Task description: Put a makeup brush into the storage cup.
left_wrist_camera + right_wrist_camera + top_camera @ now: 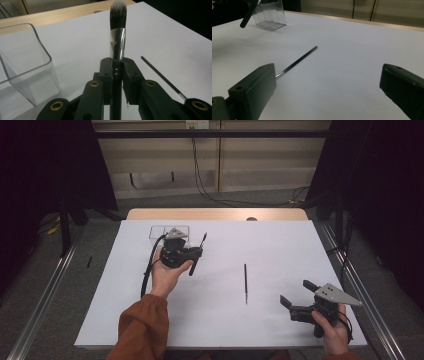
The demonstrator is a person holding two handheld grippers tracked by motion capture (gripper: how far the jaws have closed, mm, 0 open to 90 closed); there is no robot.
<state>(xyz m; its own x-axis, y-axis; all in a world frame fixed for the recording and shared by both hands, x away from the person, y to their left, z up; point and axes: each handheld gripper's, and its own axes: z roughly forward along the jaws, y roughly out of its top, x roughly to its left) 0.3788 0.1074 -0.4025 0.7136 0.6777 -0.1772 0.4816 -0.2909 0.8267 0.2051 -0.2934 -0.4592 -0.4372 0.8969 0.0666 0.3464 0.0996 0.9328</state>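
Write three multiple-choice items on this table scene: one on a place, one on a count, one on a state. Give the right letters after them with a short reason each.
1. Where does the thin black brush lie?
A. inside the clear box
B. flat on the white table cover, between the two hands
C. in the right tongs

2. How many brushes are in the scene?
A. one
B. two
C. four

3. How do the left tongs stand?
A. shut on the makeup brush
B. wide open over the box
C. shut on nothing

Answers: 1 B, the high view shows it alone on the table cover. 2 B, the makeup brush plus the thin one. 3 A, the left gripper view shows both jaws pressed on its handle below the silver ferrule, beside the clear box; the right tongs stand open, holding nothing.
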